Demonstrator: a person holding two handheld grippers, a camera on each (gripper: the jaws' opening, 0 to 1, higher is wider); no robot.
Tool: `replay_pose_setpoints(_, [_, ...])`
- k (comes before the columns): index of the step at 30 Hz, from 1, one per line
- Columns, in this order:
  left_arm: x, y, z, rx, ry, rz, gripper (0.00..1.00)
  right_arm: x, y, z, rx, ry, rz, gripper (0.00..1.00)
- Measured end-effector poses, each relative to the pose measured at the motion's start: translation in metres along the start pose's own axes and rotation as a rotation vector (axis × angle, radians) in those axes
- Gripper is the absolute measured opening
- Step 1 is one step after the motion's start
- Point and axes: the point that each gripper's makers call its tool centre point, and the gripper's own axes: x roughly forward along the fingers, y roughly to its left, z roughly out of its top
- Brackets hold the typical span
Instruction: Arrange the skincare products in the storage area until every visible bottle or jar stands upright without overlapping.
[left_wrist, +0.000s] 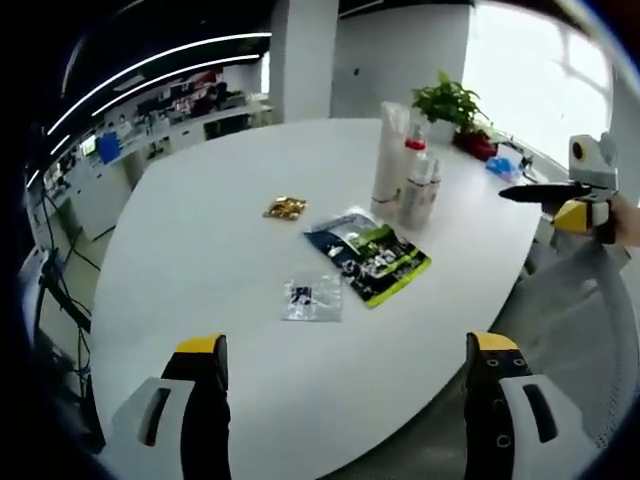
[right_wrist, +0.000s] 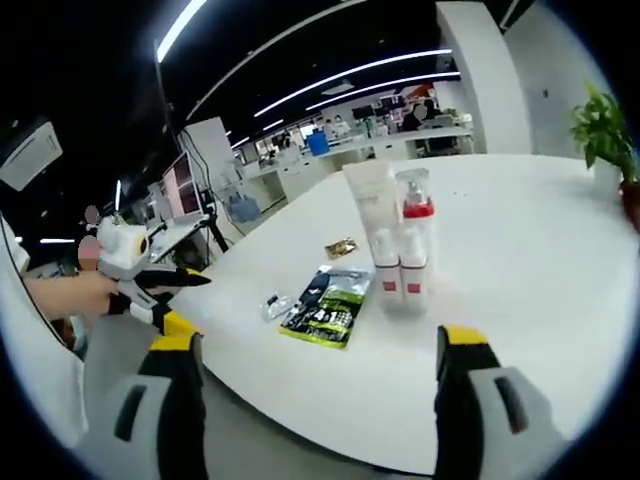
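A cluster of skincare products stands upright on the white table (left_wrist: 200, 250): a tall white tube (left_wrist: 388, 150), a pump bottle with a red collar (left_wrist: 414, 150) and small white bottles (left_wrist: 420, 200). The right gripper view shows the tube (right_wrist: 369, 210), the pump bottle (right_wrist: 415, 210) and two small red-labelled bottles (right_wrist: 386, 268) close together. My left gripper (left_wrist: 346, 344) is open and empty, short of the table's near edge. My right gripper (right_wrist: 316, 338) is open too, off the table's side. Each gripper also appears side-on in the other's view, the right gripper (left_wrist: 522, 192) and the left gripper (right_wrist: 192, 280).
A black and green pouch (left_wrist: 370, 260) lies flat in front of the bottles, with a clear packet (left_wrist: 313, 298) and a gold packet (left_wrist: 286, 207) nearby. A potted plant (left_wrist: 450, 100) stands behind the bottles. Office desks fill the background beyond the table.
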Motion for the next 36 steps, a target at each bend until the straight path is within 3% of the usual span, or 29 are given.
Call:
replay_pose_setpoints(11, [0.039,0.014,-0.008,-0.028,0.063,0.027,0.93,0.001,-0.001,-0.001,0.009,0.002,0.004,0.96])
replay_pose_setpoints(21, [0.063,0.024,-0.011,-0.010,0.122,0.044,0.84,0.001,-0.002,0.000,0.024,0.001,0.002,0.95])
replay_pose_setpoints(29, [0.070,0.027,-0.007,-0.009,0.144,0.058,0.70,0.001,-0.004,-0.001,0.032,0.004,-0.004,0.95])
replay_pose_setpoints(36, [0.078,0.031,-0.001,0.007,0.157,0.062,0.65,0.002,-0.004,-0.003,0.032,0.014,-0.005,0.95])
